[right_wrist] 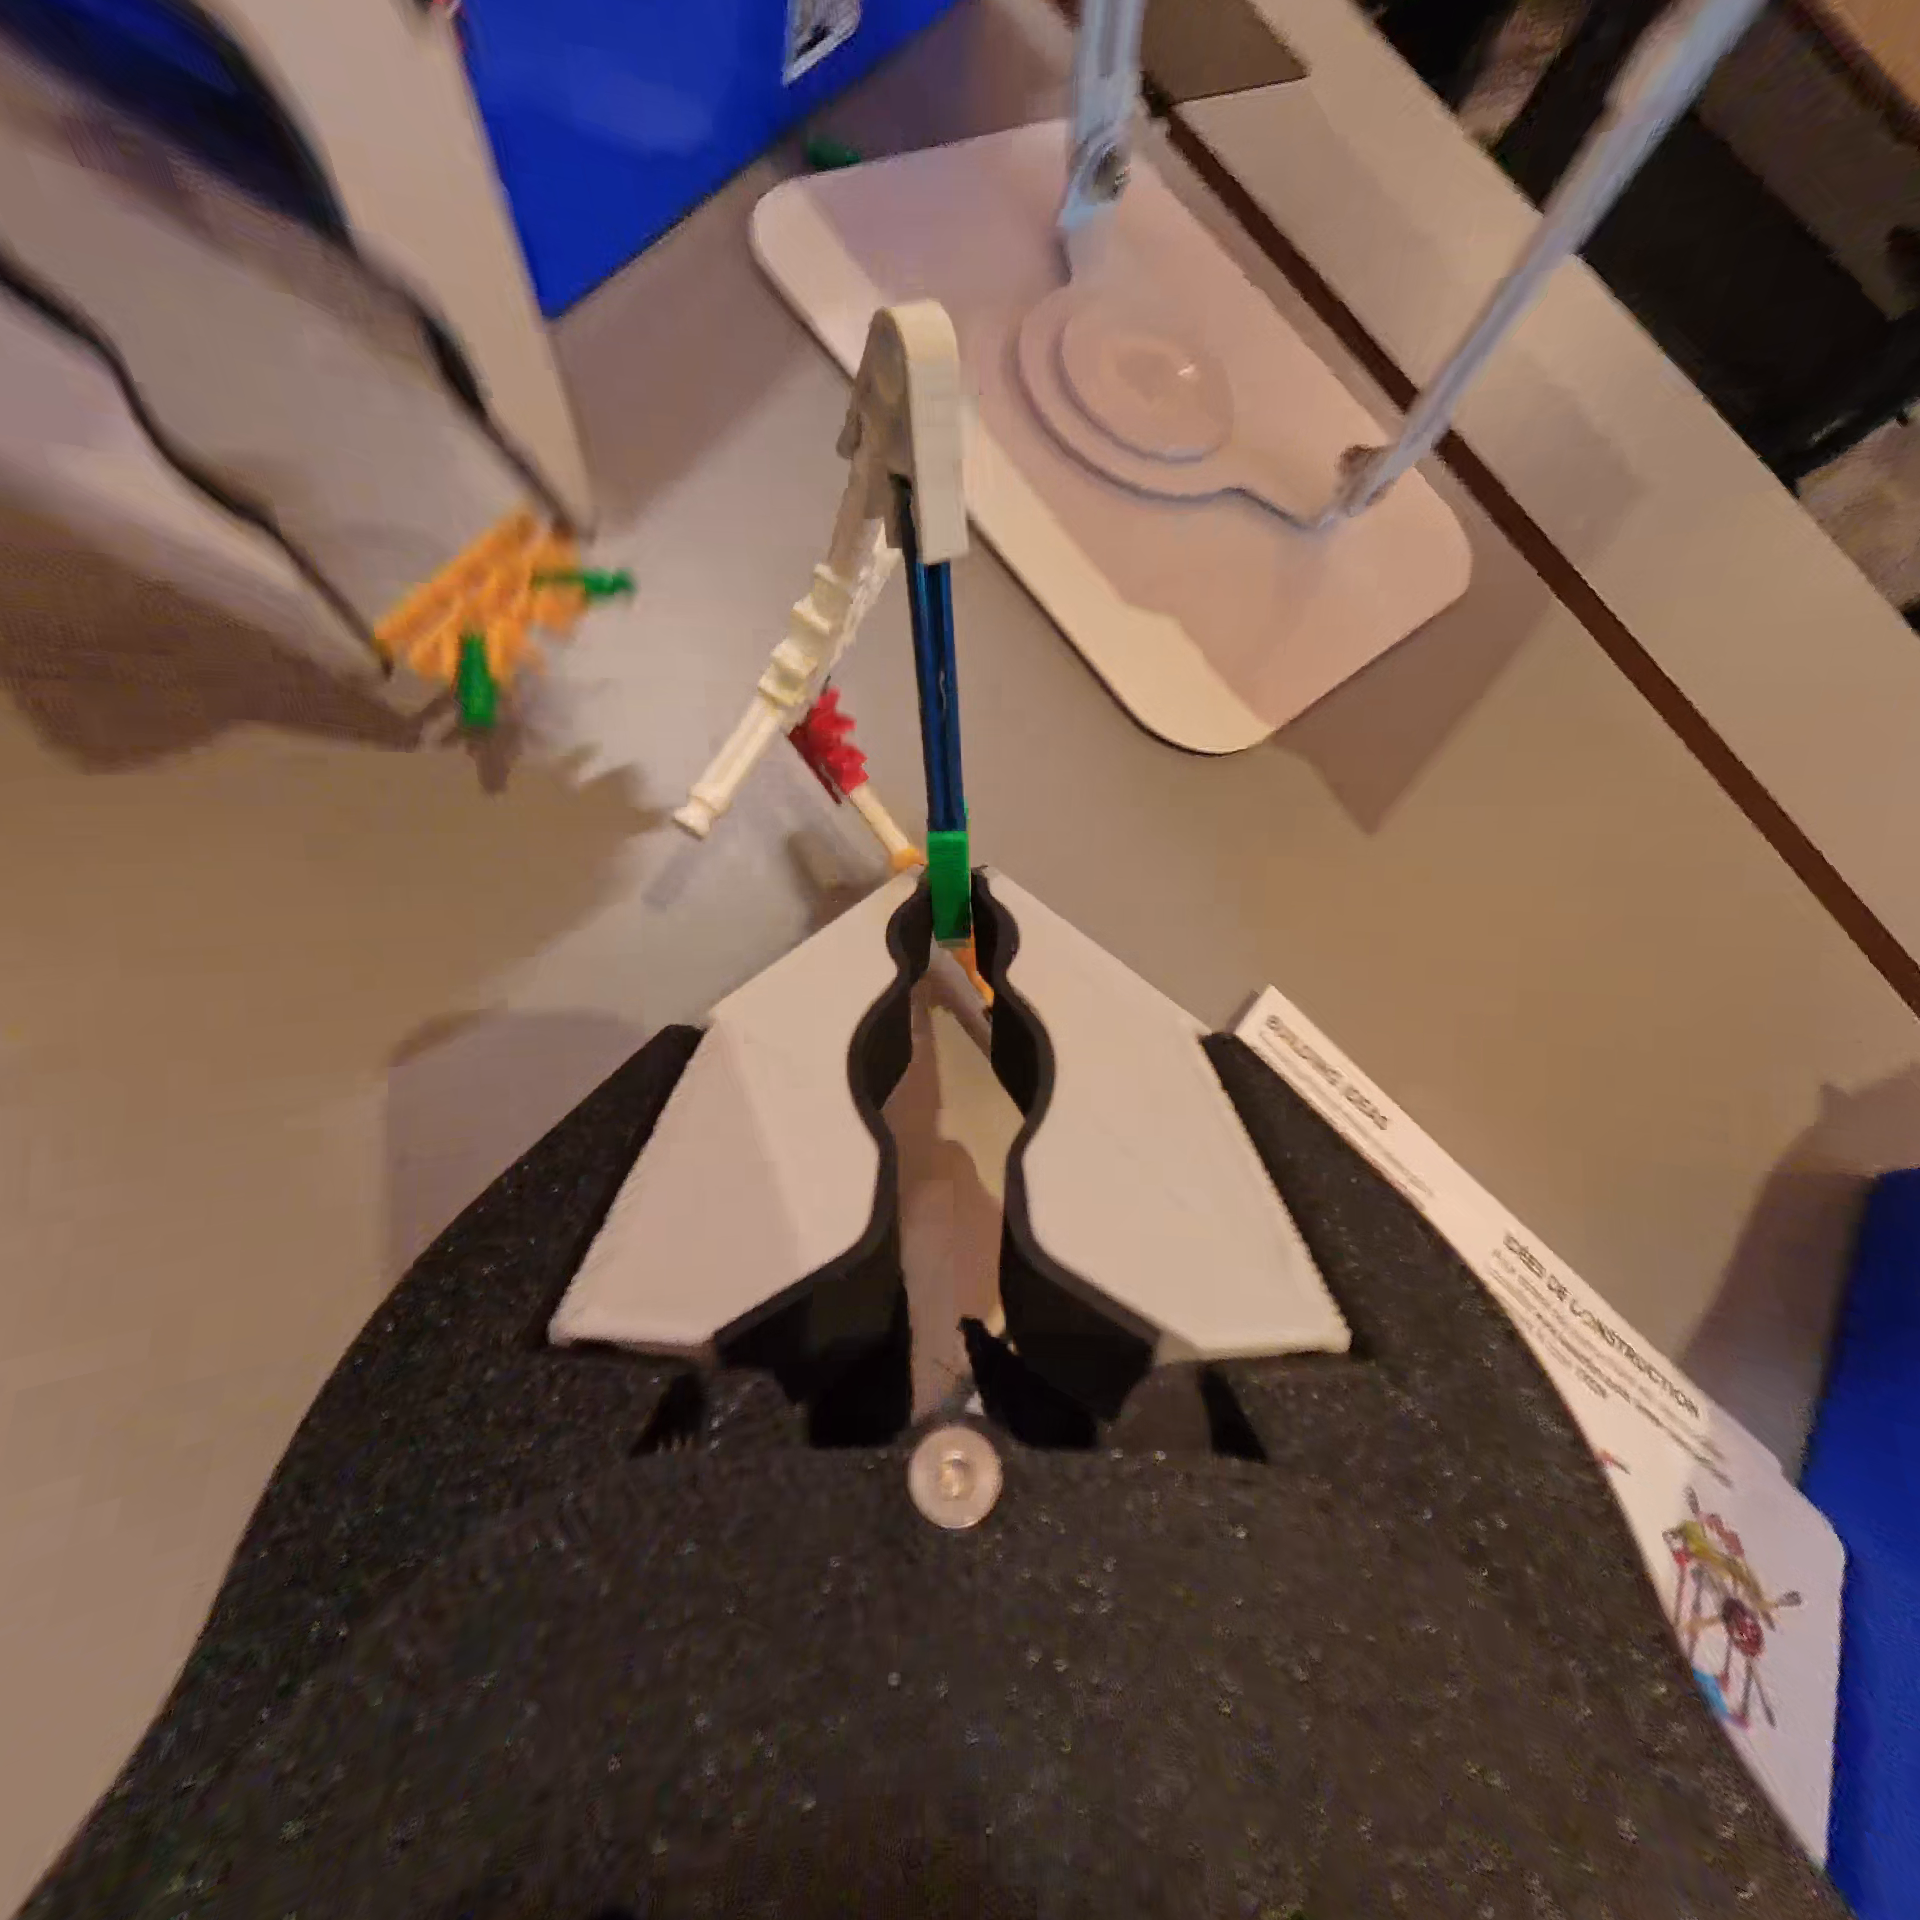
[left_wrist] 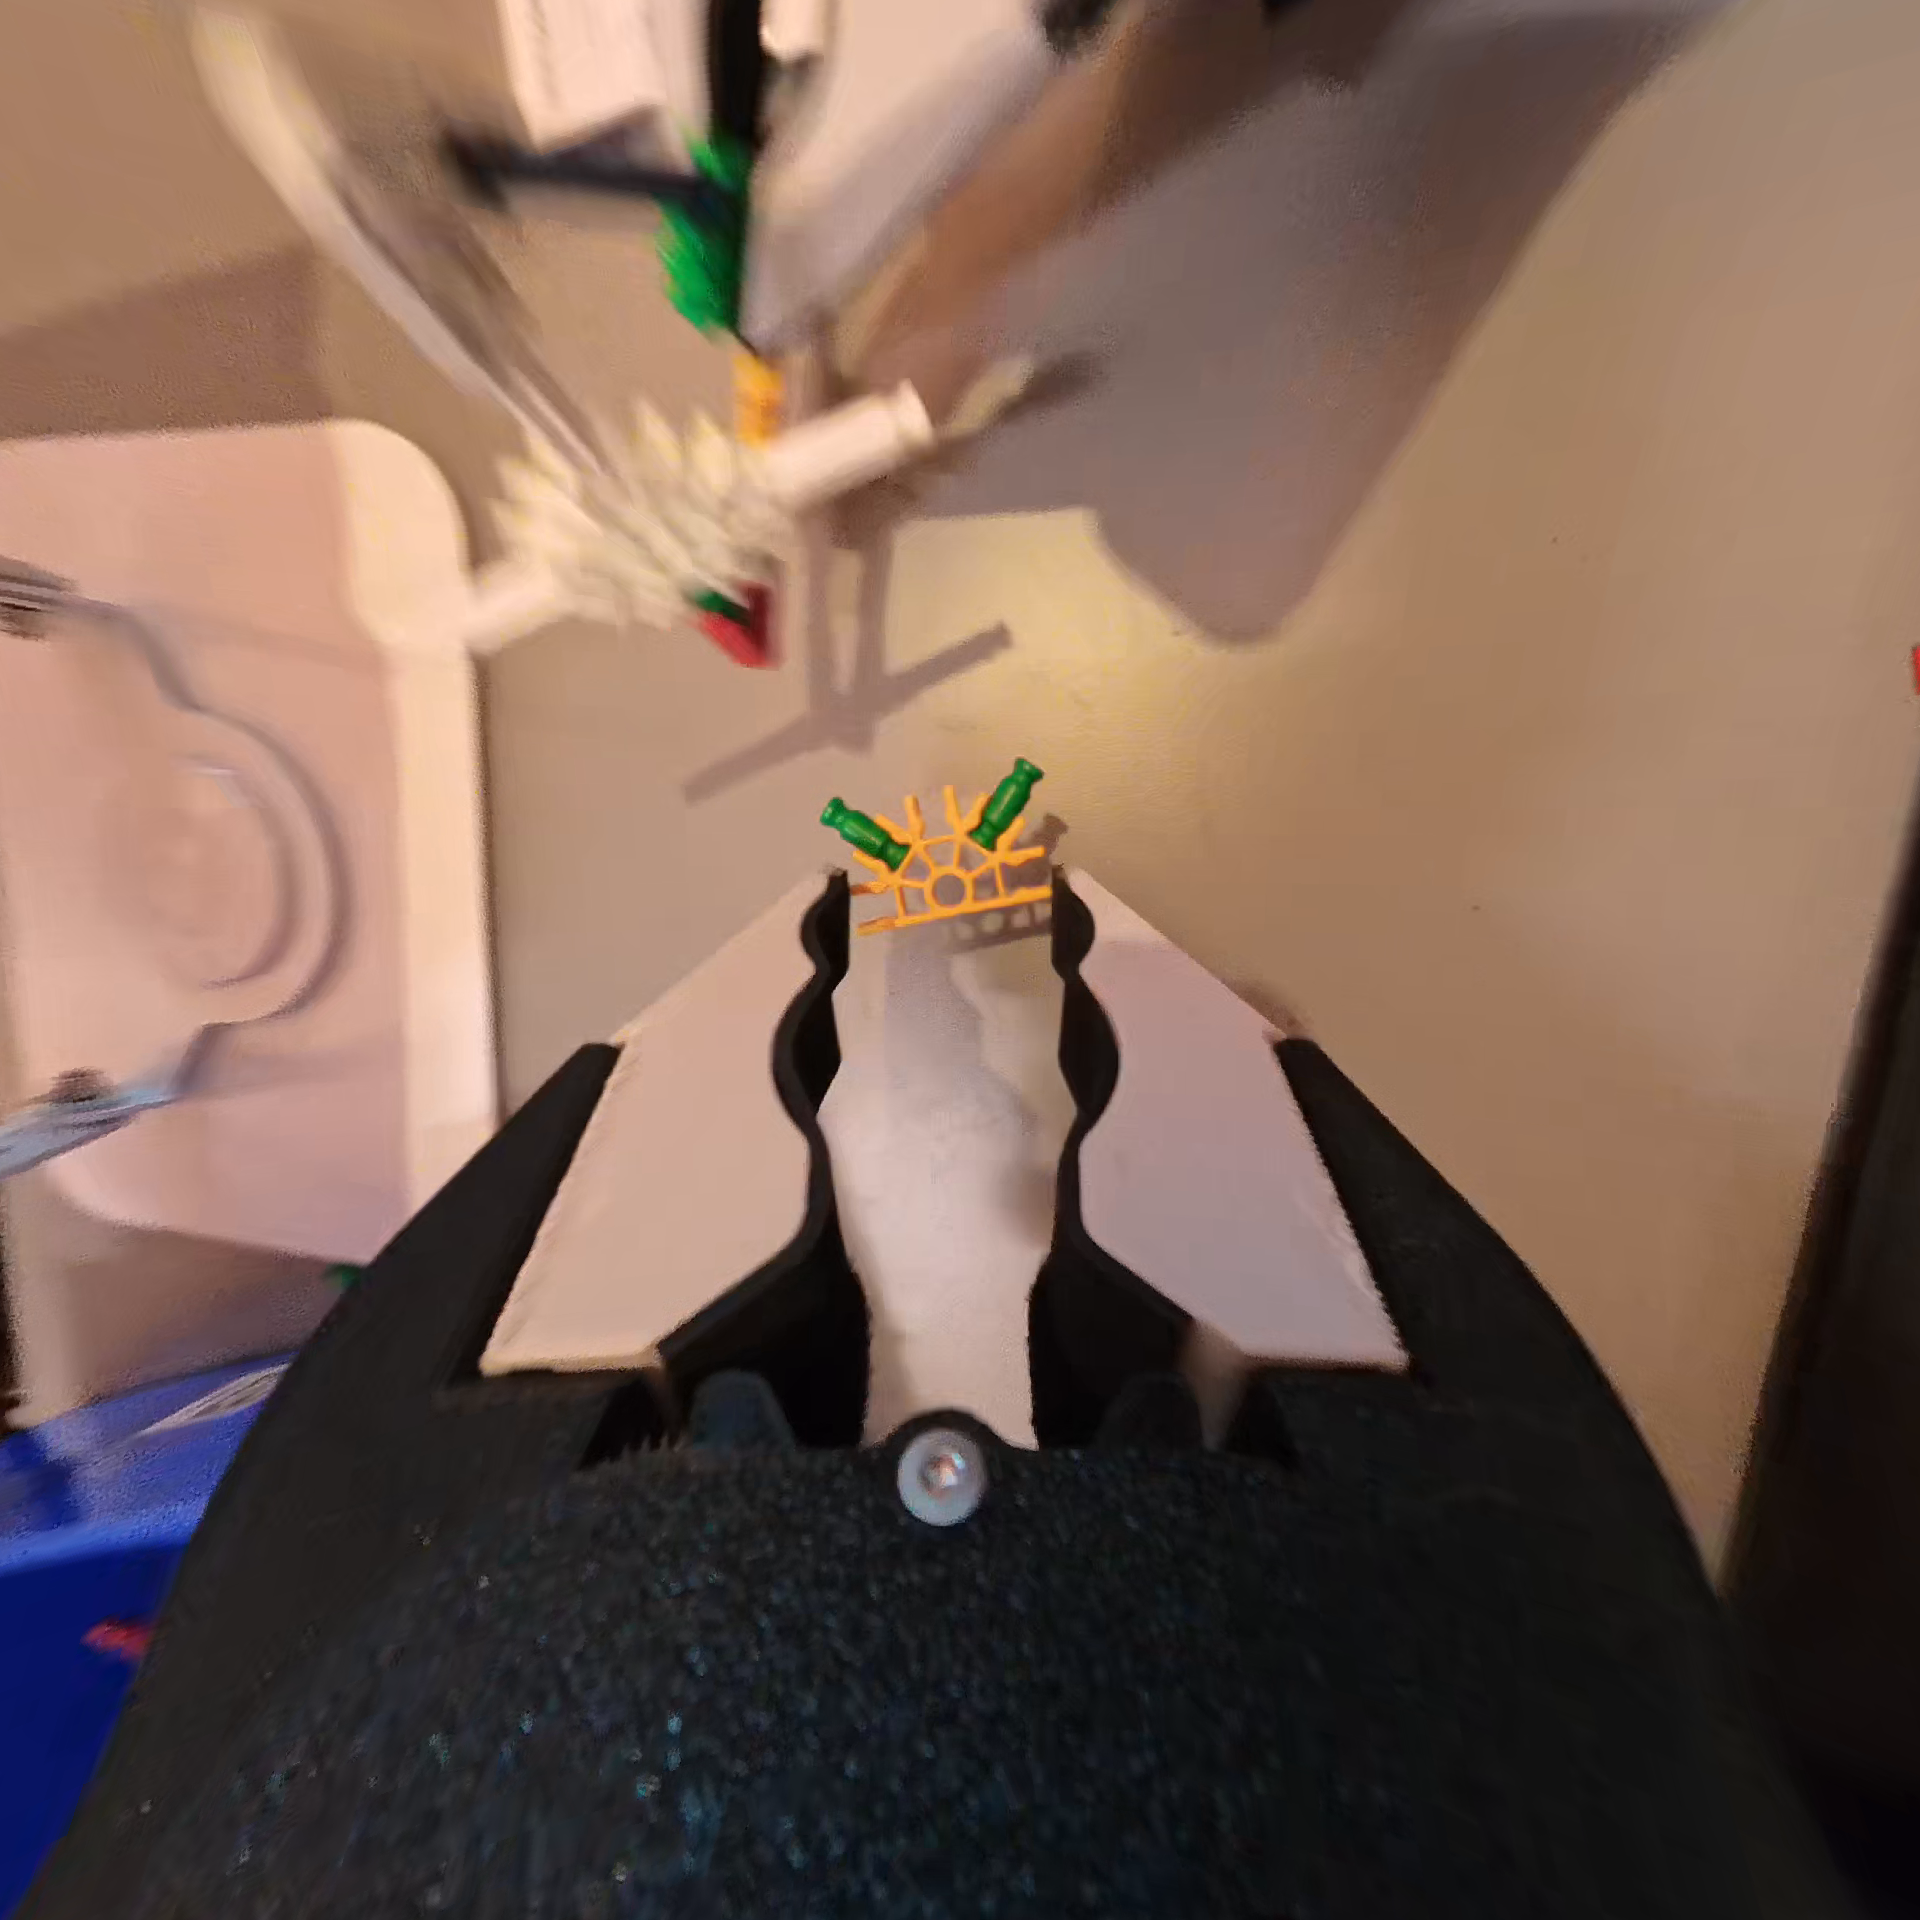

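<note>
My left gripper (left_wrist: 945, 883) is shut on an orange half-round connector (left_wrist: 948, 881) that holds two short green rods (left_wrist: 1006, 802), upright just above the beige table (left_wrist: 1351, 727). It also shows blurred at upper left in the right wrist view, with the orange connector (right_wrist: 478, 613) at its tips. My right gripper (right_wrist: 951, 914) is shut on a green connector (right_wrist: 950, 878) of a toy assembly: a blue rod (right_wrist: 935, 686), a white connector (right_wrist: 925, 416), white rods (right_wrist: 790, 675), a red connector (right_wrist: 828, 743). In the left wrist view the assembly (left_wrist: 644, 509) hangs blurred ahead of my left gripper.
A white stand base (right_wrist: 1299, 644) with metal arms sits at the back; it also shows at left in the left wrist view (left_wrist: 395, 727). A blue box (right_wrist: 644, 135) stands behind. A printed instruction sheet (right_wrist: 1558, 1351) lies at right. The table's far edge (right_wrist: 1662, 665) runs diagonally. Tip to tip, the grippers are about 11 cm apart.
</note>
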`<state>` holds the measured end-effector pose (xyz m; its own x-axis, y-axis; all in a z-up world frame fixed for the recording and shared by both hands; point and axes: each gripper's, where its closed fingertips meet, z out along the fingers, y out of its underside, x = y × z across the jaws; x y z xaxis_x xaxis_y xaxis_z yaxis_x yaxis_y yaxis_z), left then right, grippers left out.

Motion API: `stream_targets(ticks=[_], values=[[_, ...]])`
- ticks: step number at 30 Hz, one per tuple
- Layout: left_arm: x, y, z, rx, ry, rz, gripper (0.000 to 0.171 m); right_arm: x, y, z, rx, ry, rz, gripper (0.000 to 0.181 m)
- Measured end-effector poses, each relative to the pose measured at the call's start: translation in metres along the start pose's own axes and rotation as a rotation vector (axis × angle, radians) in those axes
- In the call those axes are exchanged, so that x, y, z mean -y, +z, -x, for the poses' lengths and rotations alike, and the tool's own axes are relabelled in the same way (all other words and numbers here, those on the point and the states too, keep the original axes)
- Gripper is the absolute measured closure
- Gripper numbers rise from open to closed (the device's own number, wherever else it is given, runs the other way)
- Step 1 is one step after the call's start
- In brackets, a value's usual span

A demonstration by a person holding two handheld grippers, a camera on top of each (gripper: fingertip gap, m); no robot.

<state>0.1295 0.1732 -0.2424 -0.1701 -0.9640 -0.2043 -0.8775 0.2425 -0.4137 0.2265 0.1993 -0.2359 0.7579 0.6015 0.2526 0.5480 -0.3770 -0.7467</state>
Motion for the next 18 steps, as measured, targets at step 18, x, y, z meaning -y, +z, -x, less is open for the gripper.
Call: stream_targets(ticks=[18], values=[[0.088, -0.052, 0.005, 0.425, 0.440, -0.258, 0.135, 0.079, -0.064, 0.030, 0.510, 0.397, -0.494, 0.172]])
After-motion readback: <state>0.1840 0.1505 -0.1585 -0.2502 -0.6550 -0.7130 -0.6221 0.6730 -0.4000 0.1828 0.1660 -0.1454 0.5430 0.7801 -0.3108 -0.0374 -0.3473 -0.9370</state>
